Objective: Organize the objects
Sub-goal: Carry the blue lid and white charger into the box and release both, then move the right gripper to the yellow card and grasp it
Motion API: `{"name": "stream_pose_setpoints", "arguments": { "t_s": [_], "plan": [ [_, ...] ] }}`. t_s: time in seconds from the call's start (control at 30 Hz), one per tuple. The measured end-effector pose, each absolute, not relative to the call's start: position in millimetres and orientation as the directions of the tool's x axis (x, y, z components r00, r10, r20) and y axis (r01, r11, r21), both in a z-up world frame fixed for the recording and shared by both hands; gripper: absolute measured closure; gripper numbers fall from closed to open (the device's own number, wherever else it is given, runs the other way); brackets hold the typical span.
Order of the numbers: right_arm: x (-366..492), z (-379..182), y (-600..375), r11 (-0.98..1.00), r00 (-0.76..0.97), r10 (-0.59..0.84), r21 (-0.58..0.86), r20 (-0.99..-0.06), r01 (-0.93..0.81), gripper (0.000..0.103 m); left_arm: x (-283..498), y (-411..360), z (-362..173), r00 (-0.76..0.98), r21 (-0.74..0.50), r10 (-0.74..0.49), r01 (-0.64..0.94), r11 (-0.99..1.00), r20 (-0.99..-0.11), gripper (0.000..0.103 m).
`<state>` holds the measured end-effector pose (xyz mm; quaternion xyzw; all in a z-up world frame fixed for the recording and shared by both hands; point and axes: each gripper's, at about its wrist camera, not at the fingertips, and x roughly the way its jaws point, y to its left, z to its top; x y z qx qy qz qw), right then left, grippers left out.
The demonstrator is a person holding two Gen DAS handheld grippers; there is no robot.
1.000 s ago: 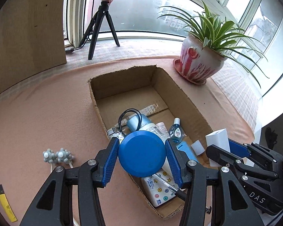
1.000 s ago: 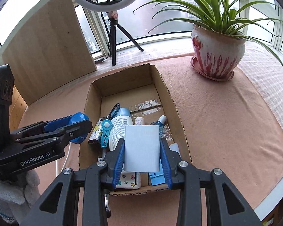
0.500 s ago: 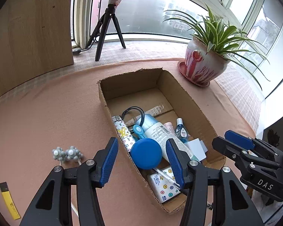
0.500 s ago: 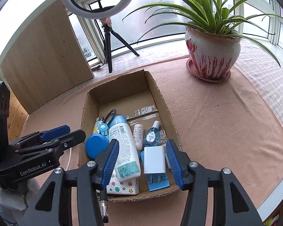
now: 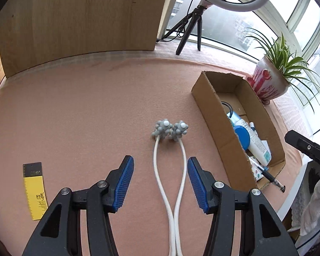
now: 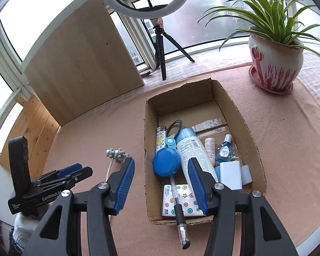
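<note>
- A pink felt-covered table (image 5: 79, 111) stands before curved windows, with one wooden board (image 5: 79, 15) leaning at its far edge, one ring light on a tripod (image 6: 157, 32) on the sill, and one potted spider plant (image 6: 275, 64) at the far right.
- One open cardboard box (image 6: 247, 132) lies on the felt, its long axis running from the near edge towards the windows.
- Inside the box, one white lotion bottle (image 6: 194, 149) lies lengthwise with its pale blue cap towards the windows; one blue round lid-like case (image 6: 166, 163) rests against its left side.
- Also inside: one white charger block (image 6: 230, 175), one patterned tissue pack (image 6: 181, 200) at the near end, one small blue bottle (image 6: 224, 149), one small pink tube (image 6: 210, 149) and one patterned lighter (image 6: 160, 138).
- One pen (image 6: 178, 211) sticks out over the box's near wall, its tip pointing towards the camera.
- One white massager with two grey knobbly balls (image 5: 170, 129) lies on the felt left of the box, handles towards the near edge, balls towards the windows.
- One yellow ruler-like strip (image 5: 35, 189) lies well left of it.
- The left gripper (image 5: 160, 183) hangs over the massager's handles, jaws apart and holding nothing.
- The right gripper (image 6: 161, 187) hovers over the box's near left wall; its jaws have just been opening and grip nothing.
</note>
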<state>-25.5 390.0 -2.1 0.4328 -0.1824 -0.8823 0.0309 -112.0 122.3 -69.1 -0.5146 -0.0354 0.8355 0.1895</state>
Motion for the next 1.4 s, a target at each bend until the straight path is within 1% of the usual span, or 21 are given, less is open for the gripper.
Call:
{"name": "stream_pose_setpoints", "arguments": {
  "t_s": [0.2,0.53,0.8,1.03,1.17,1.33,1.37,1.4],
  "plan": [
    [-41,-8,342,-0.931,-0.578,-0.294,0.366,-0.761,-0.008,0.055,-100,80,-87,-0.389,-0.26,0.325,-0.212,-0.942,-0.862,0.047],
    [-69,-27,253,-0.903,-0.447,-0.425,0.402,-0.787,0.151,0.055,-89,0,-103,-0.401,-0.246,0.259,-0.086,-0.965,-0.878,0.047],
    [-92,-55,172,-0.872,-0.308,-0.489,0.447,-0.816,0.199,0.055,-70,-75,-118,-0.39,-0.26,0.241,-0.005,-0.966,-0.889,0.047],
    [-118,-80,95,-0.873,-0.199,-0.473,0.426,-0.859,0.237,0.054,-50,-112,-124,-0.381,-0.296,0.273,0.001,-0.955,-0.884,0.047],
    [-129,-96,64,-0.879,-0.144,-0.458,0.423,-0.877,0.22,0.054,-41,-130,-124,-0.383,-0.321,0.293,0.01,-0.947,-0.876,0.047],
    [-135,-116,37,-0.906,-0.105,-0.405,0.382,-0.908,0.184,0.054,-30,-157,-119,-0.404,-0.341,0.303,0.023,-0.94,-0.863,0.047],
    [-136,-118,34,-0.909,-0.104,-0.399,0.379,-0.911,0.172,0.051,-28,-161,-119,-0.407,-0.345,0.305,0.025,-0.938,-0.861,0.047],
    [-136,-117,32,-0.912,-0.121,-0.395,0.374,-0.91,0.167,0.046,-26,-167,-118,-0.409,-0.348,0.308,0.027,-0.937,-0.859,0.047]
  ]
}}
